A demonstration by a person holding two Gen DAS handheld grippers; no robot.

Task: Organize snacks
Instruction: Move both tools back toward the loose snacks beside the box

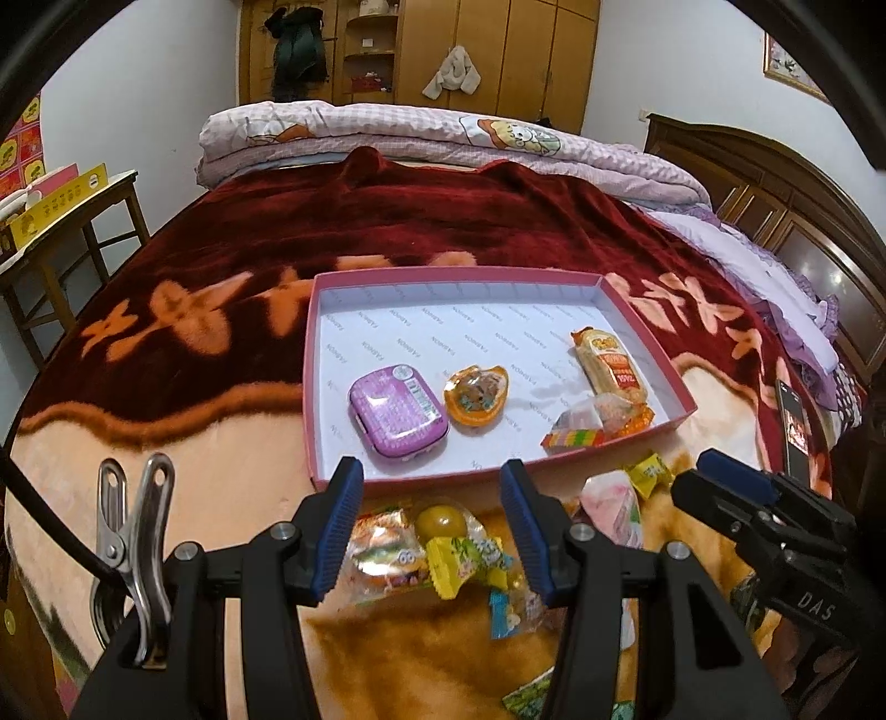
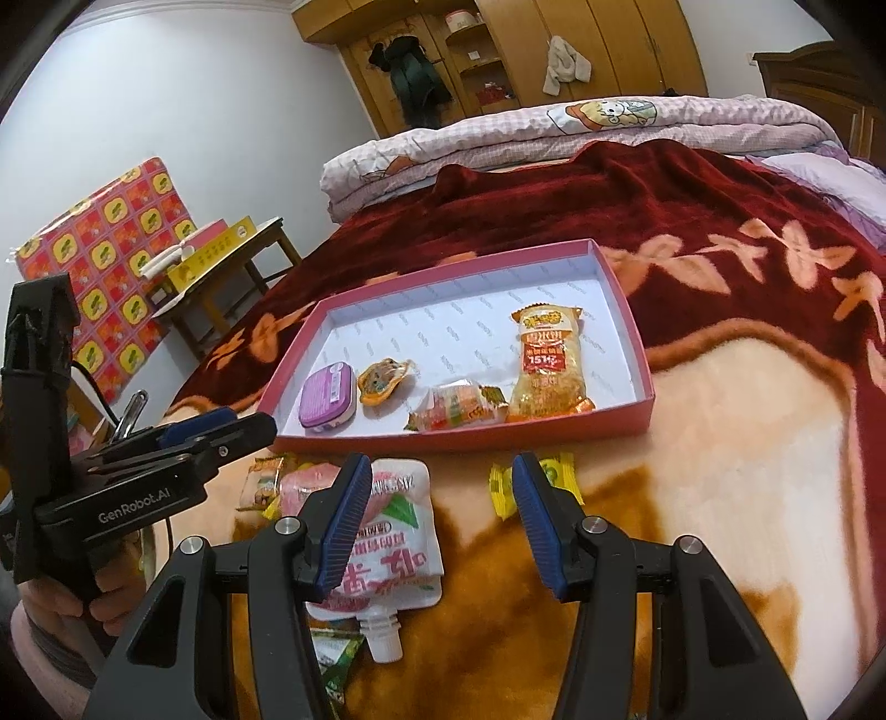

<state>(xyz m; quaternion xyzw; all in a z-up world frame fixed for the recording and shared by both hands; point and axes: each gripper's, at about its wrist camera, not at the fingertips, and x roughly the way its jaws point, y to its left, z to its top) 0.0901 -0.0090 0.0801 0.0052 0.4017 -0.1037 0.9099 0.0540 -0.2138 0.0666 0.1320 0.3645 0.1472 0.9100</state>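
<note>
A pink shallow box (image 1: 343, 482) (image 2: 645, 396) lies on the bed. In it are a purple tin (image 1: 396, 412) (image 2: 326, 400), an orange jelly cup (image 1: 476, 396) (image 2: 382, 379), a small colourful wrapped snack (image 1: 587, 426) (image 2: 454, 412) and a long orange snack pack (image 1: 612, 363) (image 2: 545, 360). My left gripper (image 1: 432, 526) is open over a pile of loose snacks (image 1: 437, 545) in front of the box. My right gripper (image 2: 437, 523) is open beside a white and pink spout pouch (image 2: 390, 545), which also shows in the left wrist view (image 1: 612, 504). A yellow candy (image 2: 554, 476) (image 1: 648, 471) lies near the right finger.
The bed has a red and peach flowered blanket (image 1: 387, 221) and a folded quilt (image 1: 443, 138) at the back. A phone (image 1: 794, 421) lies at the right. A wooden side table (image 2: 232, 266) with boxes stands at the left. A wardrobe (image 1: 498, 50) is behind.
</note>
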